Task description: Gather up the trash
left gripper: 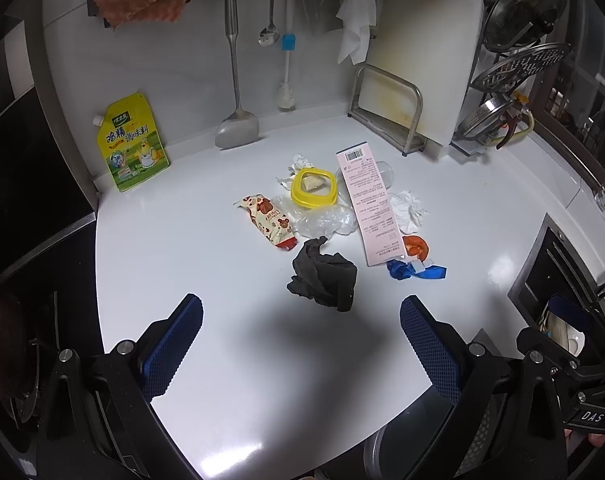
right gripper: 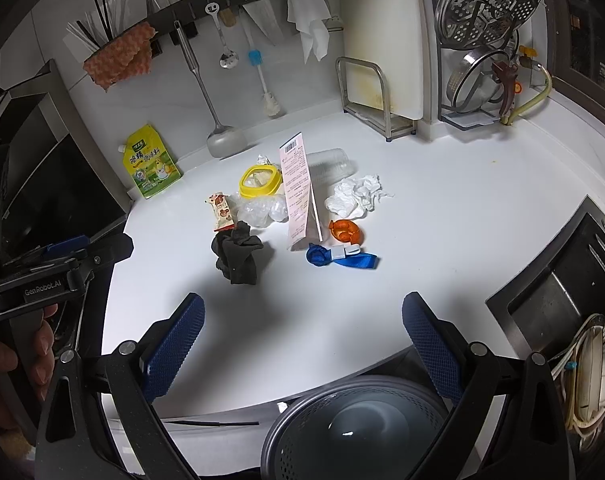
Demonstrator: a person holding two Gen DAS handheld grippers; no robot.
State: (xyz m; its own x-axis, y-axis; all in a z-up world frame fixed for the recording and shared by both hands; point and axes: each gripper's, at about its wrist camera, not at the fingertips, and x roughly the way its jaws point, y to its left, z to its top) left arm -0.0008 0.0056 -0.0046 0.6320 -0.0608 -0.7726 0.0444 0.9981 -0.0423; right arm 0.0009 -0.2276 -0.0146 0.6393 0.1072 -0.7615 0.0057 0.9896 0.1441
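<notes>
I am holding both my left gripper (left gripper: pixel 301 312) and right gripper (right gripper: pixel 303 310) with jaws released, near the black cloth (left gripper: pixel 323 276) on the bench (left gripper: pixel 182 240).

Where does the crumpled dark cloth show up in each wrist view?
Left wrist: dark cloth lies centre frame, nearest piece of the pile.
Right wrist: dark cloth lies left of centre, at the pile's near edge.
Shared landmark: the yellow ring behind it.
</notes>
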